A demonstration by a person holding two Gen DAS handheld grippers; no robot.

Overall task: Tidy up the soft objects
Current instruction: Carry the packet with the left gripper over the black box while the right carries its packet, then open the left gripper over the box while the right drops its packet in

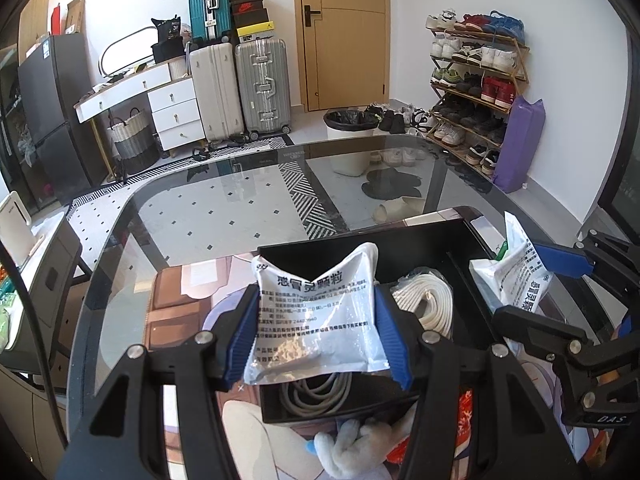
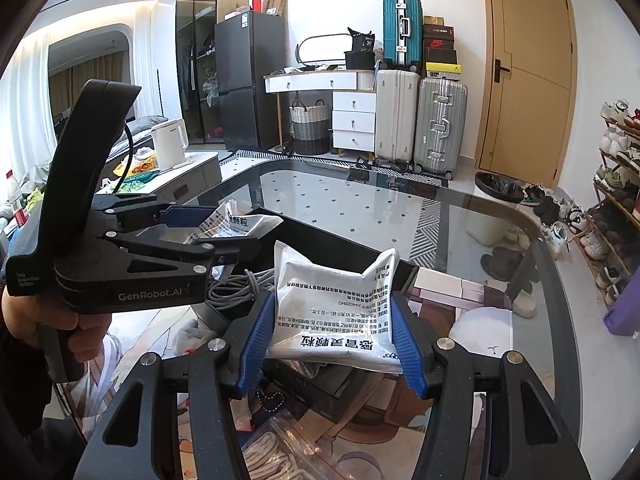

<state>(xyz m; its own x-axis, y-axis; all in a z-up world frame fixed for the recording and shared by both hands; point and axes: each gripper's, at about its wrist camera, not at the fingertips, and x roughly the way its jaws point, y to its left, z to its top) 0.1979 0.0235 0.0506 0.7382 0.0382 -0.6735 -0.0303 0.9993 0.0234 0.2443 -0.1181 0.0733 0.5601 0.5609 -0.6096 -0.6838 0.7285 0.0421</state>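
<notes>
My left gripper (image 1: 316, 332) is shut on a white medicine sachet (image 1: 316, 320) with printed text, held above a black divided tray (image 1: 360, 248). My right gripper (image 2: 332, 320) is shut on a second white sachet (image 2: 336, 308) over the same tray (image 2: 320, 232). In the left wrist view the right gripper (image 1: 532, 280) holds its sachet (image 1: 516, 272) over the tray's right side. In the right wrist view the left gripper (image 2: 224, 228) holds its sachet (image 2: 236, 224) at the left. The tray holds a coiled grey cable (image 1: 316, 396) and a white rope in a bag (image 1: 424, 300).
The tray sits on a printed mat (image 1: 184, 300) on a glass table (image 1: 240, 200). A grey plush toy (image 1: 352, 448) lies in front of the tray. A bagged rope (image 2: 264, 456) and a bead chain (image 2: 268, 396) lie near the table's front edge.
</notes>
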